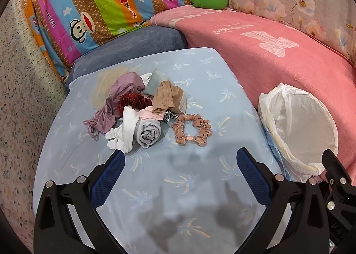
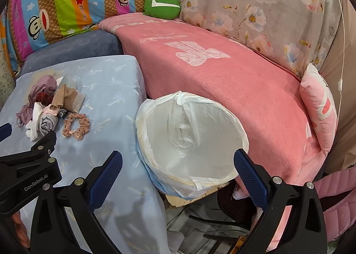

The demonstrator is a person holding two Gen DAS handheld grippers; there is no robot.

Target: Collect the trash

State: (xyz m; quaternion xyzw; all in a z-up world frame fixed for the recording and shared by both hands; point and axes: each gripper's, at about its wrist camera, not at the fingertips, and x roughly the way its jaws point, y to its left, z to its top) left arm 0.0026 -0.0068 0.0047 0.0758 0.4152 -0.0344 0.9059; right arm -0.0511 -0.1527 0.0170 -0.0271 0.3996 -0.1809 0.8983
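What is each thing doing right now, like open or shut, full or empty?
Left gripper: open, holding nothing.
Right gripper: open, holding nothing.
Bin: upright, lined with a white bag, looks empty.
Peach scrunchie: lying flat, apart from the pile.
Grey cloth: rolled up, in the pile.
White cloth: crumpled, in the pile.
Purple cloth: crumpled, in the pile.
Dark red scrunchie: in the pile, partly covered.

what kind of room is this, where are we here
Probably a bedroom or a home sleeping corner: a pink blanket spread over a bed, a cartoon monkey quilt stacked behind, and a floral pillow. A lined trash bin stands beside it.
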